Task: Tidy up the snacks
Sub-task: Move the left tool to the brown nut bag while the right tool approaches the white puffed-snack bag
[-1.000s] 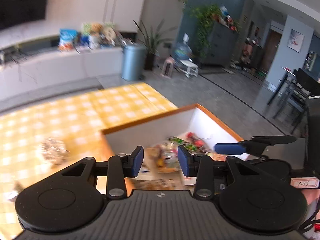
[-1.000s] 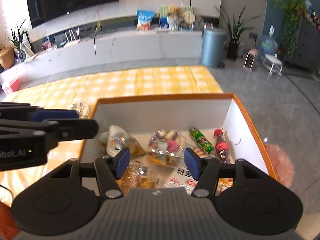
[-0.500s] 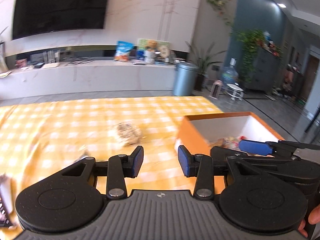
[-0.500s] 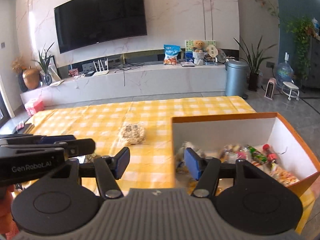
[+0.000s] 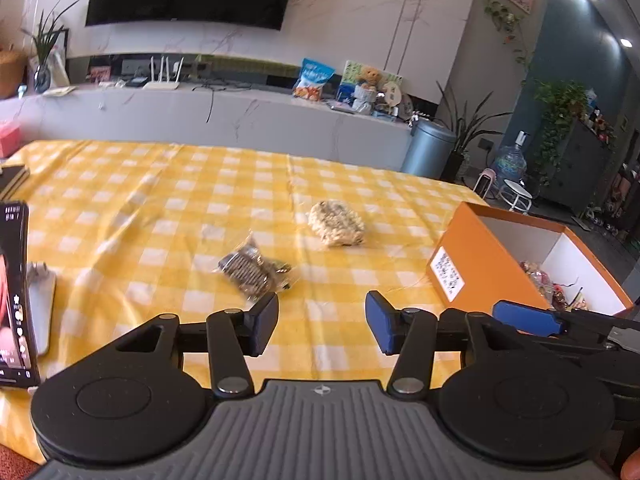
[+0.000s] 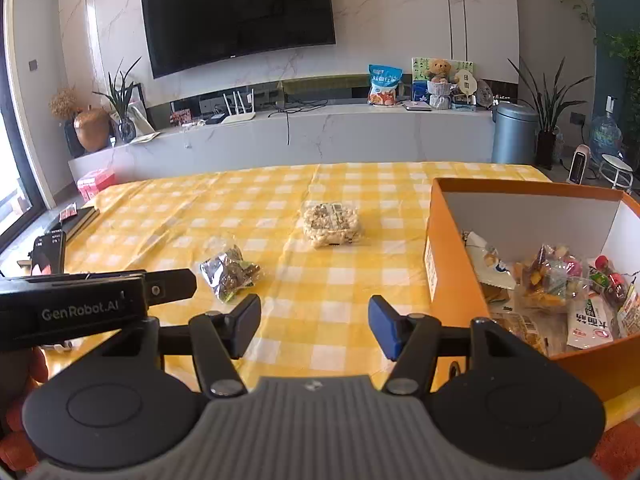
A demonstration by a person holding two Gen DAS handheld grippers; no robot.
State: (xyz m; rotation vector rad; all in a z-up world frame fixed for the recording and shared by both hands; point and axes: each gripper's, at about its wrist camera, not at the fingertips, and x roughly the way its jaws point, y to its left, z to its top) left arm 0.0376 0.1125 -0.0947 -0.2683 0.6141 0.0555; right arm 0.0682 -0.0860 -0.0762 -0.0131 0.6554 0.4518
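Above the yellow-checked desk [image 5: 120, 208], the left gripper [image 5: 322, 324] is seen opening, the right gripper [image 6: 314, 326] spread, both empty-fingered.

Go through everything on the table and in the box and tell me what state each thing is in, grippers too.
left gripper: jaws opening, nothing between them
right gripper: open, empty
orange box: open-topped, holds several snack packets
noodle block: lying flat on the tablecloth, outside the box
dark snack bag: crumpled, lying on the tablecloth, outside the box
phone: propped upright, screen lit
television: off
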